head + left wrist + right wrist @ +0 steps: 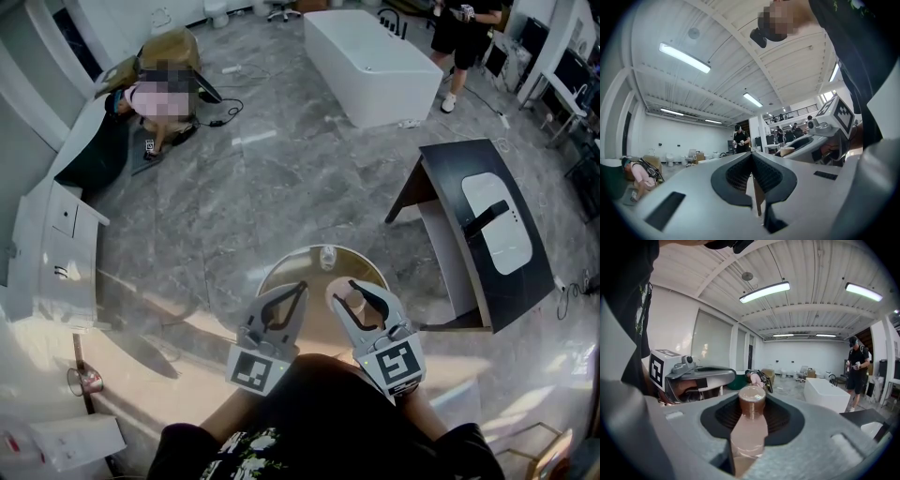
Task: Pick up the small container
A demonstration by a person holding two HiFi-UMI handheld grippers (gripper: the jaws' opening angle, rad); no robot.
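The small container (355, 301) is a pale pinkish bottle with a brown cap (751, 397). It stands between the jaws of my right gripper (345, 291), which is shut on it and holds it up above a round table (281, 274). Seen in the right gripper view, the bottle body (748, 432) fills the gap between the pads. My left gripper (298, 291) hangs just left of it, jaws together with nothing in them, as the left gripper view (752, 157) also shows. Another small clear container (327, 255) stands on the far side of the round table.
A white bathtub (370, 66) stands far ahead. A black desk (487, 225) with a white device on it is to the right. A person (159, 94) sits on the floor far left, another (464, 37) stands far right. A white cabinet (52, 253) is at left.
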